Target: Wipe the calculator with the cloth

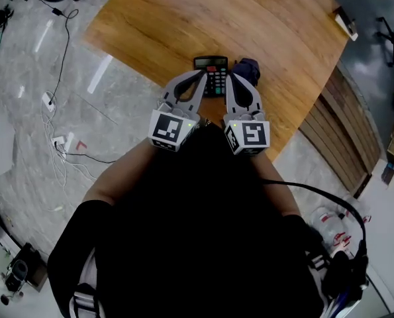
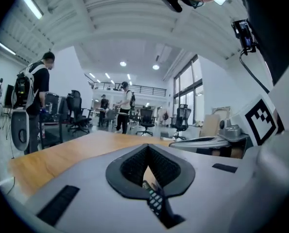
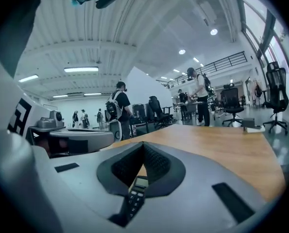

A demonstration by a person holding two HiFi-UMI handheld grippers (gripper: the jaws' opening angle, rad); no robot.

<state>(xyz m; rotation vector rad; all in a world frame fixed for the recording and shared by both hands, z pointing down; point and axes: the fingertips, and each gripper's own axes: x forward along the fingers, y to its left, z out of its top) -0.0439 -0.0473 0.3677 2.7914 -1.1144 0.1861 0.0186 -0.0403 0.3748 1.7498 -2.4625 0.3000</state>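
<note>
The left hand-held gripper (image 1: 202, 78) and the right hand-held gripper (image 1: 229, 79) hang above the counter (image 1: 150, 25), each with its jaws together on nothing. The calculator (image 1: 210, 75) lies on the counter, with the cloth (image 1: 248, 70) bunched just beside it at 3 o'clock. No wiping is under way, and I cannot tell whether it is finished or unstarted.

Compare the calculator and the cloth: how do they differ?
The calculator is black, flat and rectangular, with keys showing; the cloth is dark blue and bunched into a lump. The calculator lies to the left, the cloth at its right. Both rest on the wooden table, side by side.
</note>
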